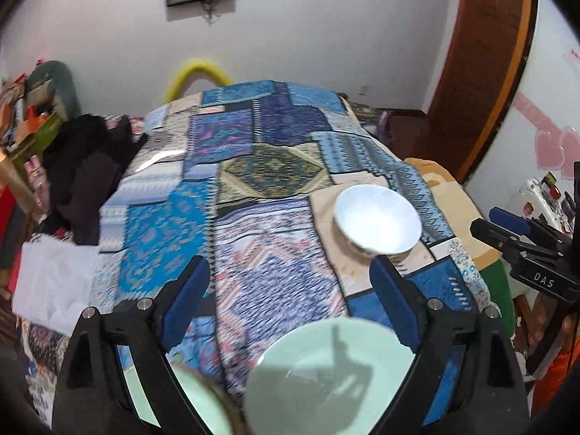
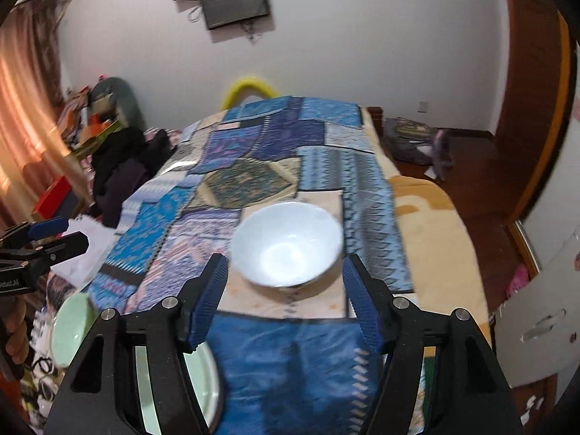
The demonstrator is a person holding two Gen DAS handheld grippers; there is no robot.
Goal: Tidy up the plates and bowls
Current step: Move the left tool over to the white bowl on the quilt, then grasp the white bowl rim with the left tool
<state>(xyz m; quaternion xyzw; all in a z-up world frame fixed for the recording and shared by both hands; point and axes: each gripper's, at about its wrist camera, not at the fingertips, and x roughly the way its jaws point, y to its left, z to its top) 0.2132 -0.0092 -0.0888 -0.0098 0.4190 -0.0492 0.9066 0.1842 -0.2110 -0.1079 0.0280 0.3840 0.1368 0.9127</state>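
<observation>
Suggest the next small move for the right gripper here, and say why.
Probably ease the right gripper forward and down toward the white bowl. Its jaws stand open and empty, the bowl sits upright on the patchwork cloth just beyond the fingertips, and the light green plate lies apart nearer the left gripper, also open.

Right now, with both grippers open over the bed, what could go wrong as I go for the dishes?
1. The white bowl sits on a soft quilt, not a hard surface; pressing its rim could tip it.
2. The right gripper is open with the bowl just ahead, not between the pads, so closing now would likely miss.
3. The green plate lies under the left gripper, near the bed's edge; a nudge could slide it off.
</observation>
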